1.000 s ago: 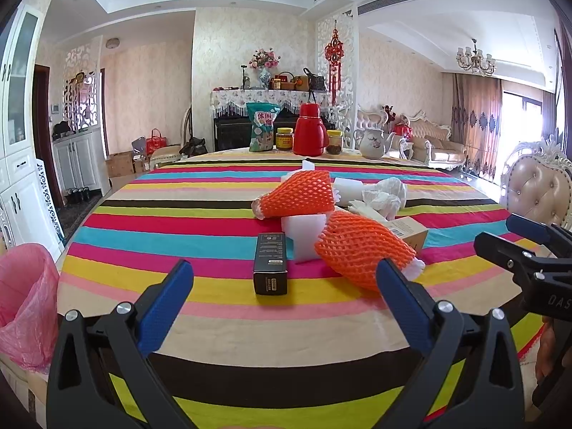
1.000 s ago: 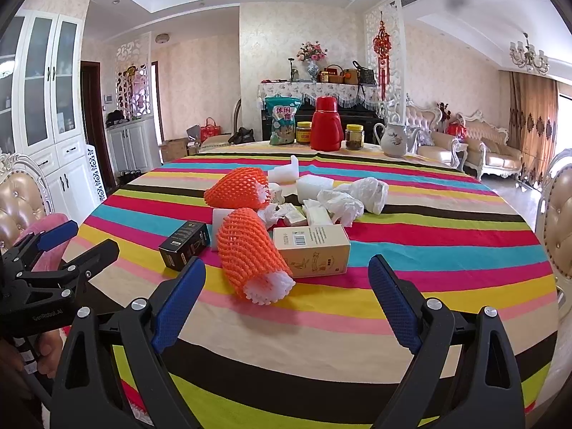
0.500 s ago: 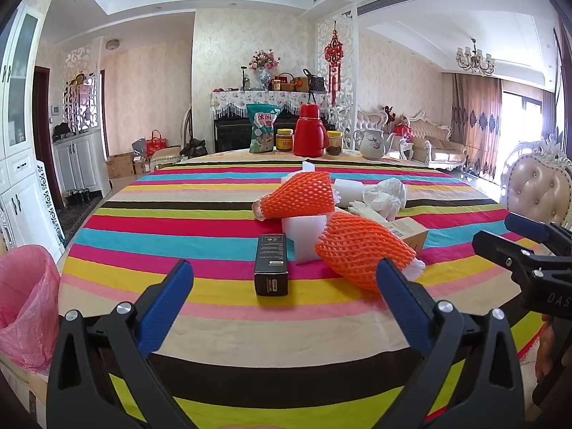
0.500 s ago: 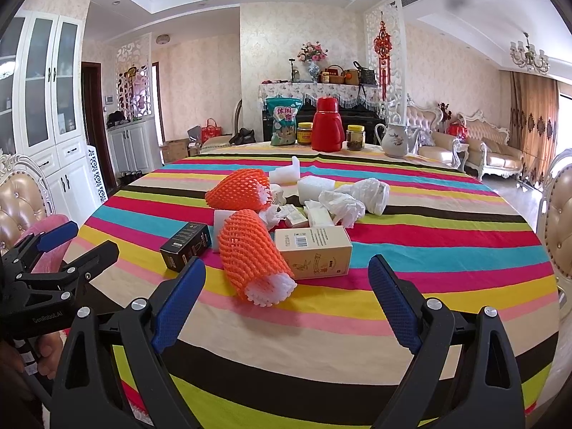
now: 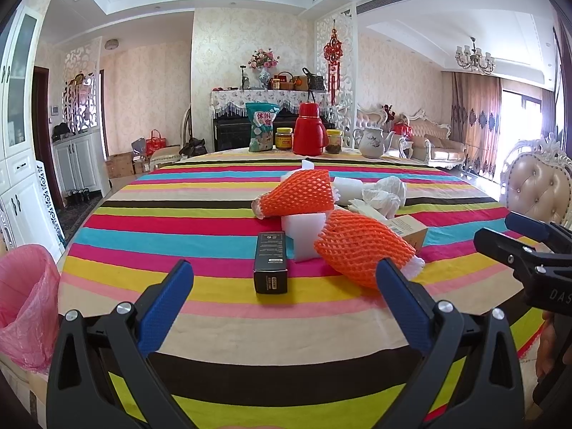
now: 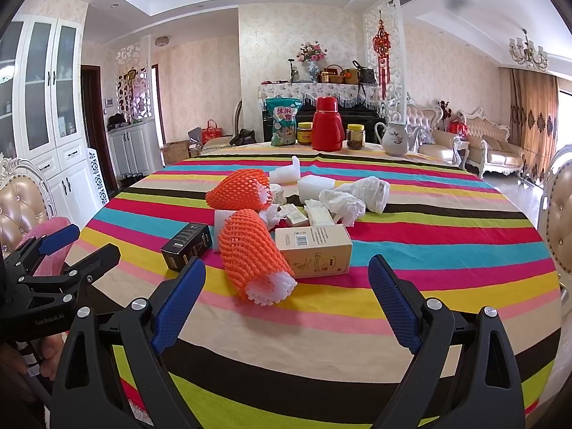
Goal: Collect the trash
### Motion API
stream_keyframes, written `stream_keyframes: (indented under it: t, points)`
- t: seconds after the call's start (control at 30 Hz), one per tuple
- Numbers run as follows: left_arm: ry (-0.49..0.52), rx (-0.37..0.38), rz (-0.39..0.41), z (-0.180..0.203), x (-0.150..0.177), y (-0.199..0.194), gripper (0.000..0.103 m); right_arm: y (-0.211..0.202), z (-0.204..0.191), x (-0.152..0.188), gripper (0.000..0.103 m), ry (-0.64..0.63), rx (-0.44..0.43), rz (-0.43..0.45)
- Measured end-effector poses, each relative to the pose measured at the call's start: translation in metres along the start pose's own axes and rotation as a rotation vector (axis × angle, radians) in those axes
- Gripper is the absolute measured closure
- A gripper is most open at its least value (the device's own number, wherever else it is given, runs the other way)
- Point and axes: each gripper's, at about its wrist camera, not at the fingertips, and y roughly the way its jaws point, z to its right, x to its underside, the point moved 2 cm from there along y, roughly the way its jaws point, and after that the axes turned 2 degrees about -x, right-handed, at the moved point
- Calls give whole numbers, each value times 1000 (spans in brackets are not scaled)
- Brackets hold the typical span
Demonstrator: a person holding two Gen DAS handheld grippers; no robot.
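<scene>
A heap of trash lies mid-table on the striped cloth: a black box [image 5: 270, 261] [image 6: 186, 246], two orange foam nets [image 5: 361, 246] [image 6: 250, 257] [image 5: 300, 195] [image 6: 237, 191], white foam blocks [image 5: 304, 237] [image 6: 316, 186], a beige carton [image 6: 314, 250] [image 5: 411, 228] and crumpled white plastic [image 6: 357, 195] [image 5: 388, 193]. My left gripper [image 5: 285, 293] is open, short of the black box. My right gripper [image 6: 287, 293] is open, just short of the near orange net. Neither holds anything.
A bin with a pink bag [image 5: 25, 304] [image 6: 50, 246] stands left of the table. A red thermos [image 5: 309, 128], jars [image 5: 283, 138], a snack bag [image 5: 262, 127] and a white jug [image 5: 371, 142] line the far edge. Padded chairs [image 5: 536, 189] [image 6: 21, 203] flank the table.
Both grippers have crept slightly forward toward the trash heap. Nothing was gripped or moved.
</scene>
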Motion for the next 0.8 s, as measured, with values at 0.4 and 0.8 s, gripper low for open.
stream_keyframes:
  t: [0.4, 0.8]
  points:
    - [5, 3, -3, 1, 1, 1, 4, -1, 0, 2, 16, 7, -4, -1]
    - [8, 0, -1, 1, 1, 1, 4, -1, 1, 2, 16, 9, -7, 0]
